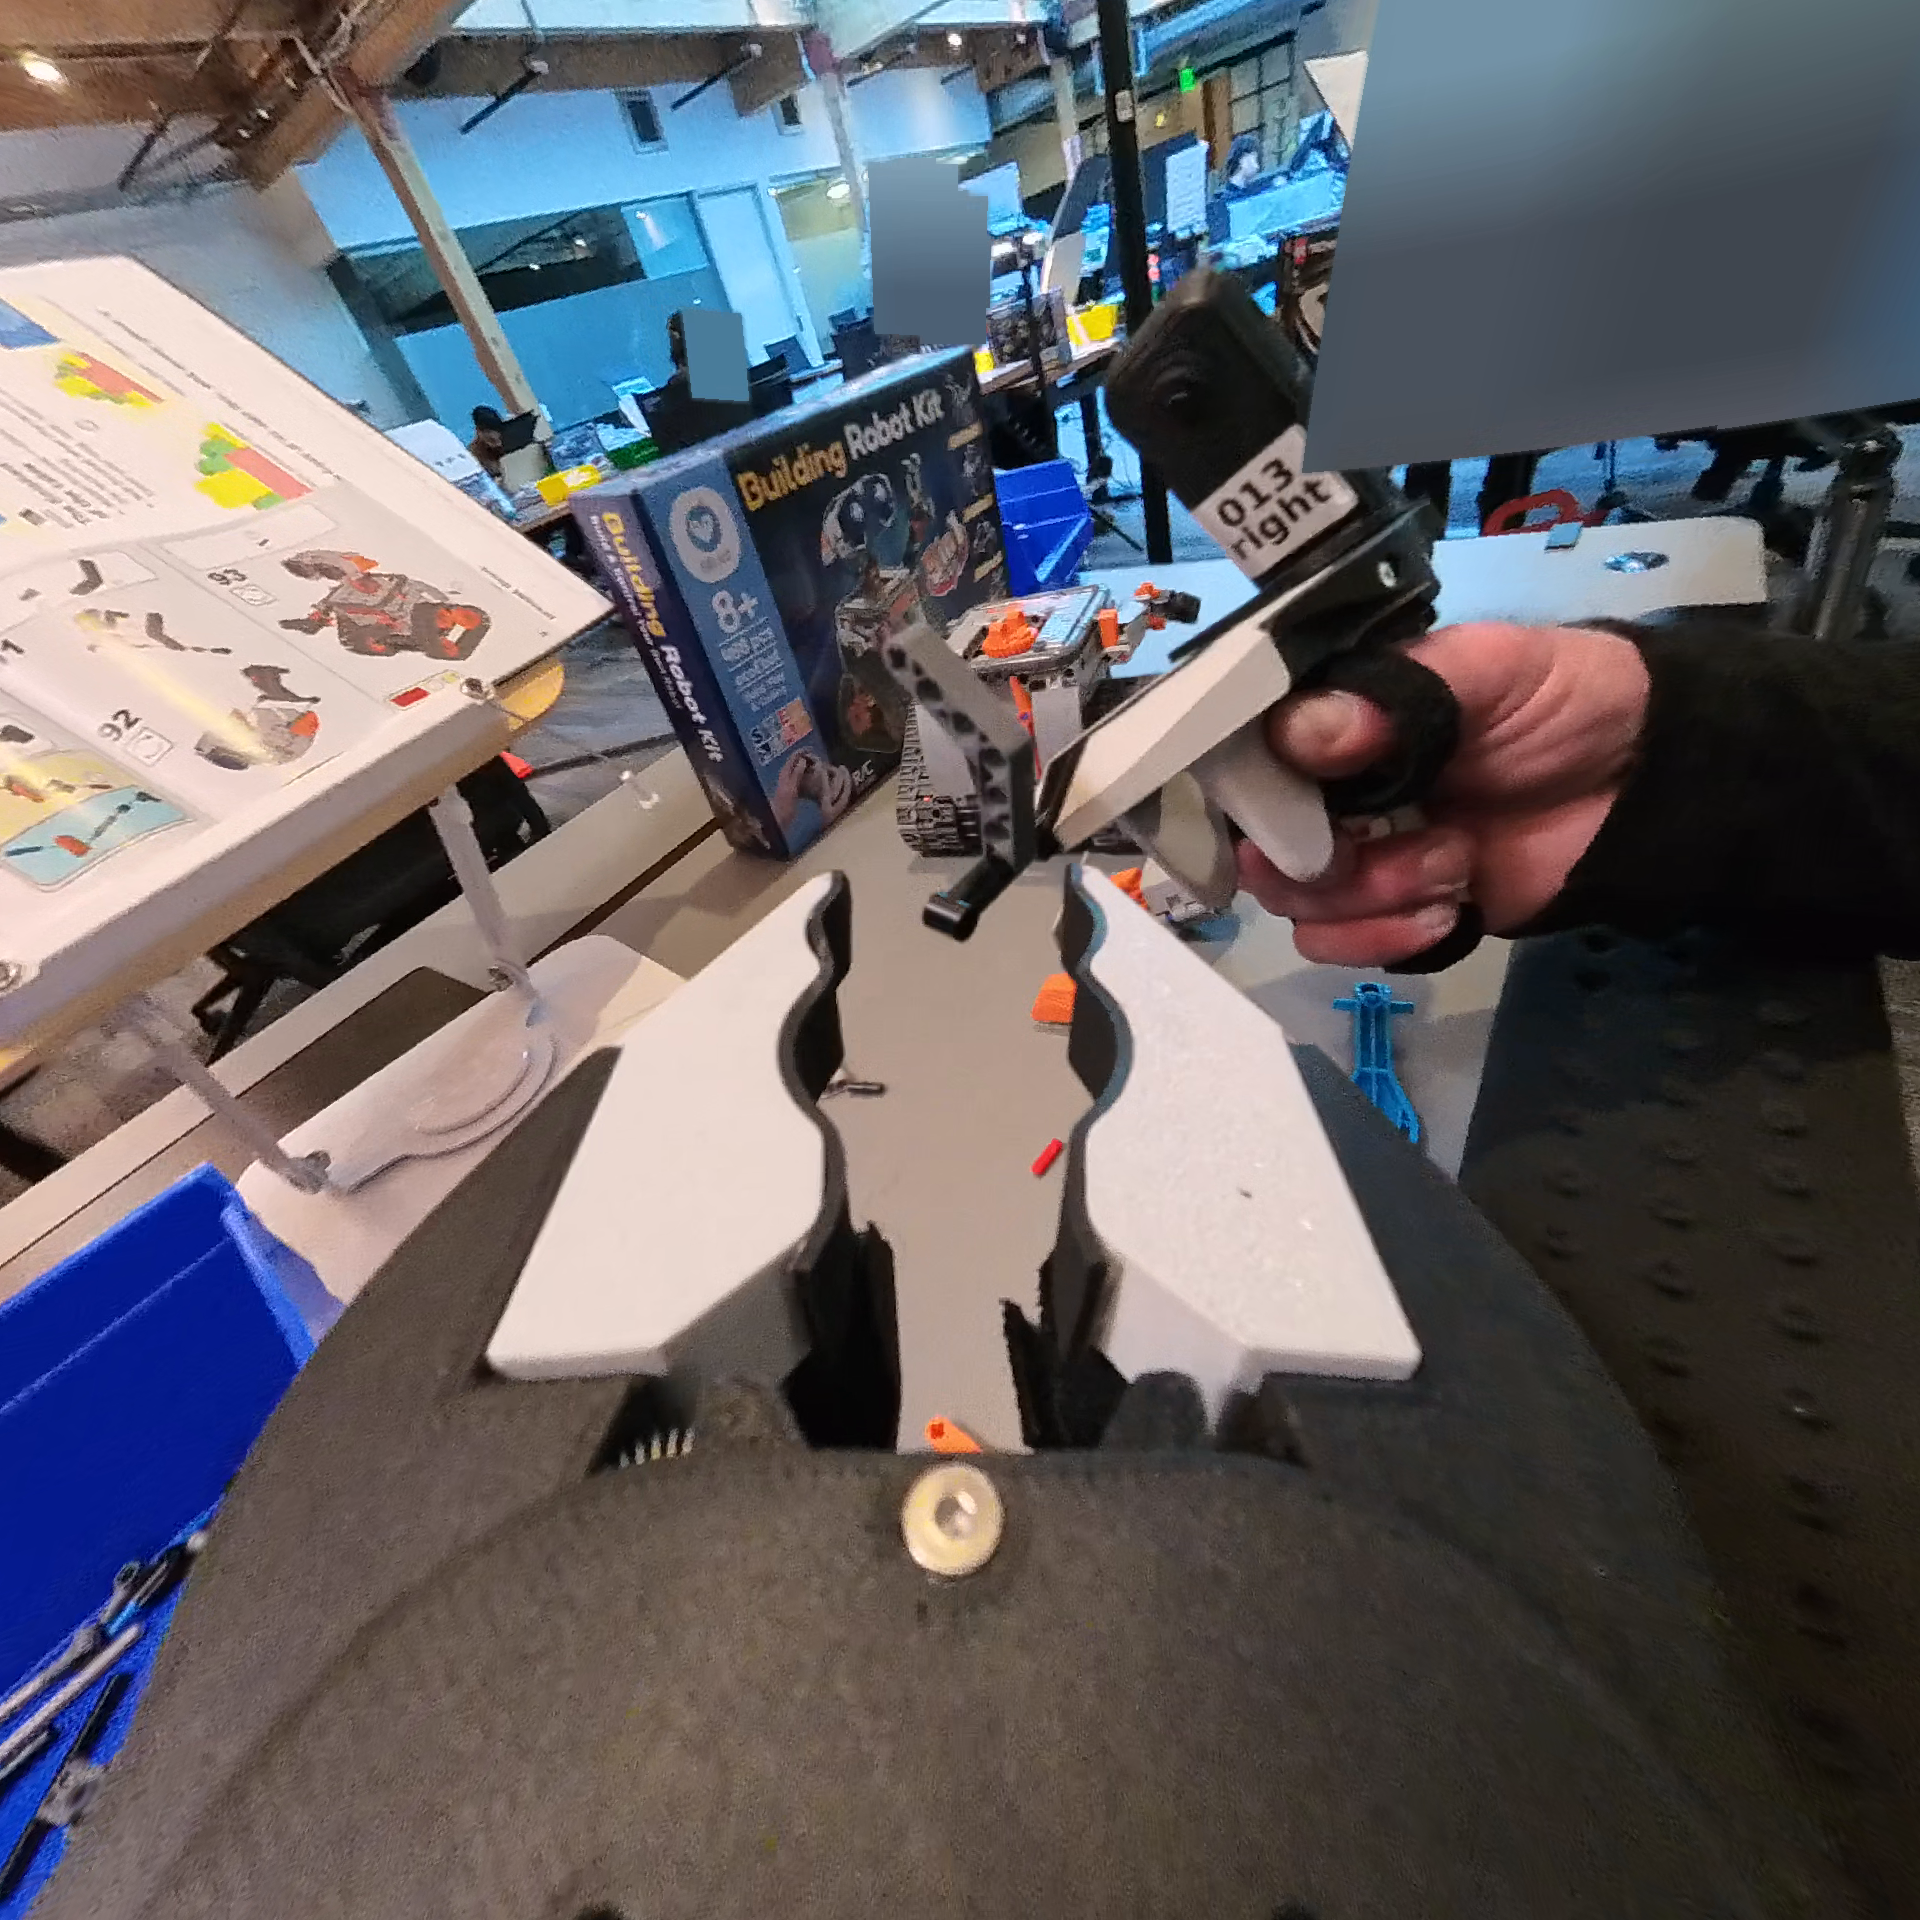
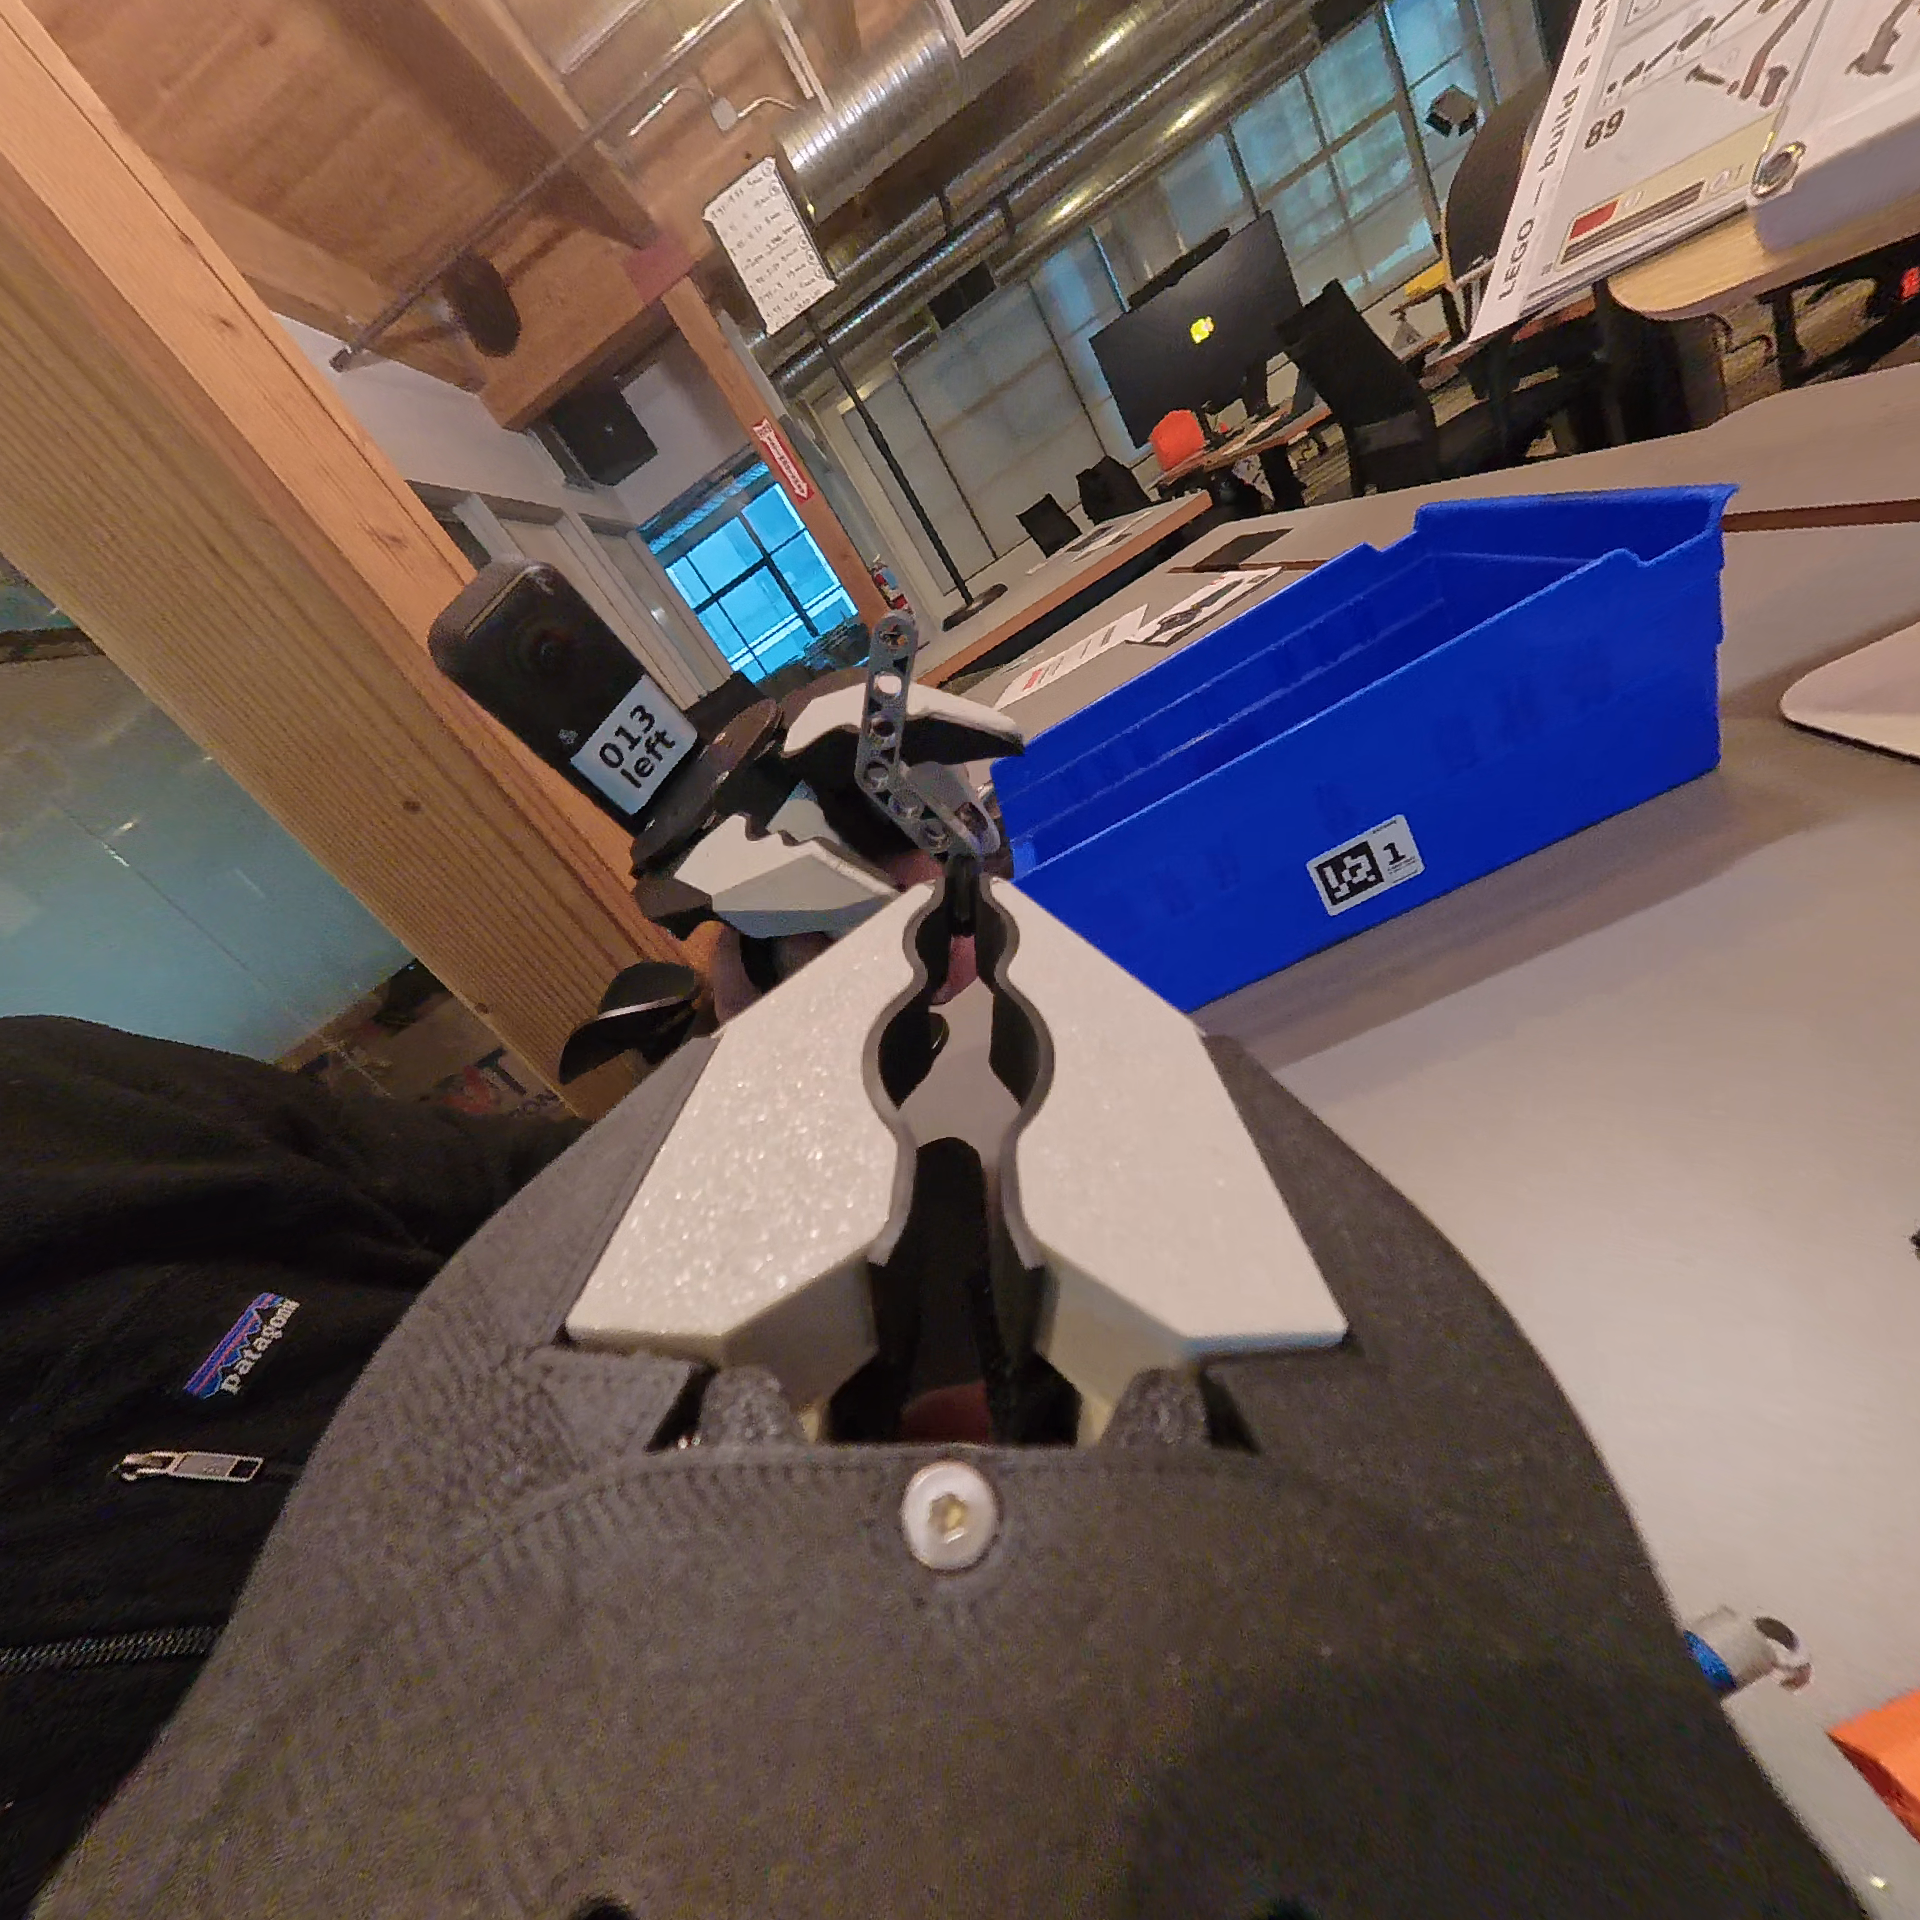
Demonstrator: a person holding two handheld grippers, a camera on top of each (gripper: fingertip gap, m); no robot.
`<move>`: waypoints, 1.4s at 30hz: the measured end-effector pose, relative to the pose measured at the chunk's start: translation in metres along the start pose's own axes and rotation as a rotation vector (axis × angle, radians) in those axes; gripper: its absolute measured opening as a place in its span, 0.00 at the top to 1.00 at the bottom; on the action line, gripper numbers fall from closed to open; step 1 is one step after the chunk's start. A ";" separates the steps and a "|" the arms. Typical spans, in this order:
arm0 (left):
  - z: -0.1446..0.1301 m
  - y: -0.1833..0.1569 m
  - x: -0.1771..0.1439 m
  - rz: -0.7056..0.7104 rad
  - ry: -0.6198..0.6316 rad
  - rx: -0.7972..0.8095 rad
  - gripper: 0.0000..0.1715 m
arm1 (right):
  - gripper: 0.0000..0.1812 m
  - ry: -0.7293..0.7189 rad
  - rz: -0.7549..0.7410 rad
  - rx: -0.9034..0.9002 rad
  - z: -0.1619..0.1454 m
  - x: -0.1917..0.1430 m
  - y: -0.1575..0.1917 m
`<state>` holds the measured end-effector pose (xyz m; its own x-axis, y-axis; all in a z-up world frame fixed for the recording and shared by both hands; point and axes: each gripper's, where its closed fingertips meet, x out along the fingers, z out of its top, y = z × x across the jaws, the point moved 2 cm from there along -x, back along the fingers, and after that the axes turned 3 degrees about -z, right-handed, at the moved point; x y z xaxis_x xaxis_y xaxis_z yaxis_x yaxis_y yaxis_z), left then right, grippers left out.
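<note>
A grey perforated angled plastic beam (image 2: 902,750) is pinched upright in the right gripper (image 2: 961,899); the left gripper (image 1: 956,914), spread empty, is held just below it.

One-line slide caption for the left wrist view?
Open left gripper faces right gripper pinching a grey bent beam, tracked robot model behind.

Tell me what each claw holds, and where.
Right claw pinches the grey angled beam by the black pin at its lower end. Left claw is open and holds nothing.
</note>
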<state>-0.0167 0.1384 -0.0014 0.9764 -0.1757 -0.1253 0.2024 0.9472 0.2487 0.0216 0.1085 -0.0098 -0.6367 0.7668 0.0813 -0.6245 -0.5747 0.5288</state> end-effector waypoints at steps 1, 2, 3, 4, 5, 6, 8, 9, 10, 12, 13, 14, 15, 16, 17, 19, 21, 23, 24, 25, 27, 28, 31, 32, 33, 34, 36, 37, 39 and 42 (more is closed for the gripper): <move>0.000 -0.001 0.002 -0.007 0.011 0.012 0.78 | 1.00 0.003 0.006 0.002 0.000 0.000 0.001; 0.000 -0.002 0.003 -0.007 0.021 0.028 0.78 | 1.00 0.004 0.010 0.003 0.000 0.000 0.001; -0.001 -0.004 0.005 -0.018 0.033 0.047 0.80 | 1.00 0.003 0.013 0.003 0.000 0.000 0.002; -0.002 -0.006 0.007 -0.032 0.045 0.064 0.84 | 1.00 0.001 0.016 0.006 0.000 0.000 0.002; -0.004 -0.008 0.009 -0.036 0.060 0.081 0.86 | 1.00 -0.001 0.020 0.009 0.000 -0.001 0.003; -0.006 -0.008 0.010 -0.035 0.077 0.093 0.86 | 1.00 -0.002 0.023 0.012 0.000 -0.001 0.003; -0.005 -0.008 0.010 -0.042 0.067 0.084 0.89 | 1.00 -0.002 0.028 0.013 0.000 -0.002 0.004; -0.003 -0.008 0.009 -0.054 0.046 0.064 0.90 | 1.00 -0.002 0.036 0.015 0.000 -0.002 0.005; -0.002 -0.008 0.008 -0.071 0.028 0.038 0.90 | 1.00 -0.002 0.041 0.015 0.000 -0.002 0.006; 0.001 -0.009 0.006 -0.107 -0.008 -0.007 0.89 | 1.00 0.004 0.043 0.006 0.000 -0.001 0.007; 0.004 -0.010 0.005 -0.128 -0.029 -0.024 0.88 | 1.00 0.007 0.047 0.006 0.000 -0.001 0.008; 0.005 -0.011 0.004 -0.147 -0.044 -0.037 0.88 | 1.00 0.011 0.050 0.007 -0.001 -0.001 0.008; 0.008 -0.012 0.003 -0.162 -0.059 -0.044 0.88 | 1.00 0.017 0.050 0.006 -0.001 0.000 0.008; 0.009 -0.014 0.002 -0.175 -0.069 -0.045 0.88 | 1.00 0.025 0.051 0.004 -0.003 0.000 0.008; 0.009 -0.014 0.002 -0.178 -0.065 -0.042 0.88 | 1.00 0.032 0.054 0.005 -0.004 0.001 0.008; 0.007 -0.015 0.004 -0.189 -0.046 -0.031 0.91 | 1.00 0.043 0.058 0.002 -0.006 0.002 0.009; 0.007 -0.018 0.005 -0.210 -0.054 -0.039 0.96 | 1.00 0.050 0.058 -0.003 -0.007 0.003 0.010; 0.008 -0.018 0.005 -0.225 -0.071 -0.061 0.96 | 1.00 0.049 0.058 -0.011 -0.007 0.003 0.011; 0.008 -0.018 0.005 -0.233 -0.077 -0.073 0.96 | 1.00 0.050 0.053 -0.019 -0.007 0.003 0.011; 0.008 -0.018 0.005 -0.243 -0.084 -0.087 0.96 | 1.00 0.051 0.046 -0.030 -0.006 0.003 0.012; 0.011 -0.018 0.003 -0.269 -0.110 -0.111 0.96 | 1.00 0.050 0.043 -0.052 -0.005 0.003 0.015; 0.012 -0.018 0.002 -0.281 -0.123 -0.125 0.96 | 1.00 0.048 0.041 -0.061 -0.004 0.004 0.016; 0.019 -0.018 -0.001 -0.315 -0.167 -0.166 0.96 | 0.99 0.036 0.039 -0.105 -0.001 0.004 0.023; 0.021 -0.018 -0.002 -0.323 -0.180 -0.178 0.96 | 0.99 0.033 0.033 -0.125 0.001 0.004 0.025; 0.023 -0.018 -0.003 -0.332 -0.189 -0.190 0.96 | 0.99 0.034 0.018 -0.155 0.002 0.005 0.026; 0.024 -0.018 -0.003 -0.346 -0.199 -0.205 0.96 | 0.98 0.036 0.002 -0.187 0.003 0.004 0.028; 0.029 -0.020 -0.005 -0.379 -0.226 -0.235 0.97 | 0.97 0.036 -0.017 -0.254 0.005 0.004 0.033; 0.031 -0.021 -0.006 -0.399 -0.239 -0.252 0.97 | 0.96 0.037 -0.030 -0.295 0.006 0.003 0.035; 0.035 -0.023 -0.007 -0.436 -0.272 -0.283 0.97 | 0.95 0.047 -0.059 -0.383 0.008 0.001 0.040; 0.041 -0.028 -0.007 -0.493 -0.334 -0.327 0.97 | 0.94 0.055 -0.098 -0.521 0.013 -0.005 0.047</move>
<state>-0.0262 0.1020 0.0321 0.7576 -0.6312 0.1665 0.6477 0.7586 -0.0711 0.0008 0.0813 0.0255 -0.5784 0.8158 0.0008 -0.8151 -0.5779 0.0406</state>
